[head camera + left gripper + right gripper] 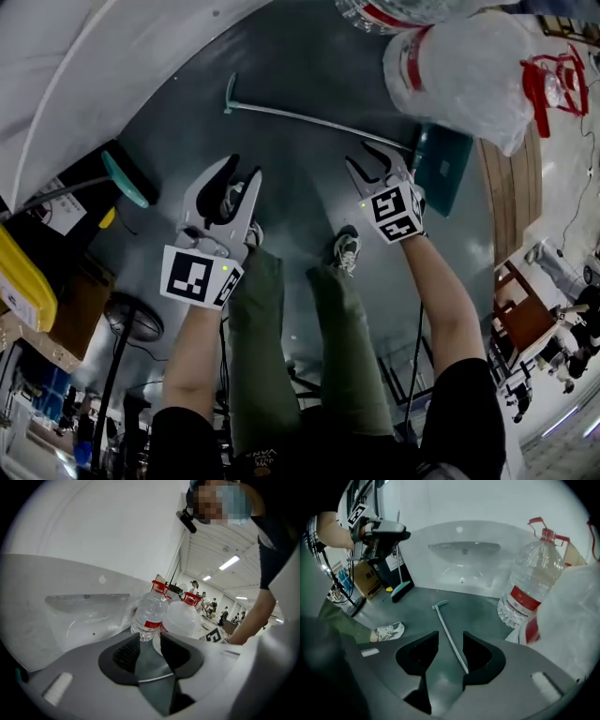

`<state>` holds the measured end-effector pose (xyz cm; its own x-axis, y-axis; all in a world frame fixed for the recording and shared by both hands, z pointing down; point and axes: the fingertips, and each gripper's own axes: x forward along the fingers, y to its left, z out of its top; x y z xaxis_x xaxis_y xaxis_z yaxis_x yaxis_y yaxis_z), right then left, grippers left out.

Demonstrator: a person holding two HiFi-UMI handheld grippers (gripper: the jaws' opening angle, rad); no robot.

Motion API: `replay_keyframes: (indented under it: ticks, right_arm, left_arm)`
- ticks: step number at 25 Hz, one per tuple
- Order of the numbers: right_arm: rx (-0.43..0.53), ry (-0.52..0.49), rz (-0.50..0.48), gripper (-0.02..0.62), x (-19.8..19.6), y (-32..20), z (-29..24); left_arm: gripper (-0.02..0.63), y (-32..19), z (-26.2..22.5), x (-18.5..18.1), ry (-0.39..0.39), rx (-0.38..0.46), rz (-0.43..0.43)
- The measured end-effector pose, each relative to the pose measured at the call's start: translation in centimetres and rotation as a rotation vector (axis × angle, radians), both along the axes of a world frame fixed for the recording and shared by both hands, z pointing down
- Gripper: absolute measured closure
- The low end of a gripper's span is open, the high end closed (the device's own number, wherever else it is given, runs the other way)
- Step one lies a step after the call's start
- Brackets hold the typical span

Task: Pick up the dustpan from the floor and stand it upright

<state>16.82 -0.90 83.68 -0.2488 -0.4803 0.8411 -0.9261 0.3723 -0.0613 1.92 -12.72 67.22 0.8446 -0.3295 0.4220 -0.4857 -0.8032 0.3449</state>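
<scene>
The dustpan lies flat on the grey floor, its teal pan [441, 167] at the right and its long thin handle [309, 120] running left to a hooked end. My right gripper [368, 159] hangs open just on the near side of the handle, close to the pan. In the right gripper view the handle [449, 632] runs up through the gap between the open right gripper [450, 641] jaws, on the floor beyond them, untouched. My left gripper [242, 171] is open and holds nothing, nearer me and left of the handle's middle. The left gripper [151, 641] faces water bottles.
A large water bottle [529, 588] and a white plastic bag [464, 75] stand right behind the pan. A teal brush [127, 178], a yellow bin [19, 281] and boxes crowd the left. A fan base [131, 319] and my shoes [345, 248] lie near my legs. Wooden furniture [511, 187] is on the right.
</scene>
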Motion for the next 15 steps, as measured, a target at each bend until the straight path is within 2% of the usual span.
replay_keyframes:
  ticks: [7,15]
  right_arm:
    - [-0.150,0.115,-0.158,0.454,0.0,0.6,12.4]
    - [-0.291,0.227,-0.260,0.454,1.8,1.5,23.6]
  left_arm:
    - [0.462,-2.5,5.2,-1.7,-0.015,0.086,0.001]
    - [0.462,-2.6,12.6,-2.7,-0.033,0.059,0.029]
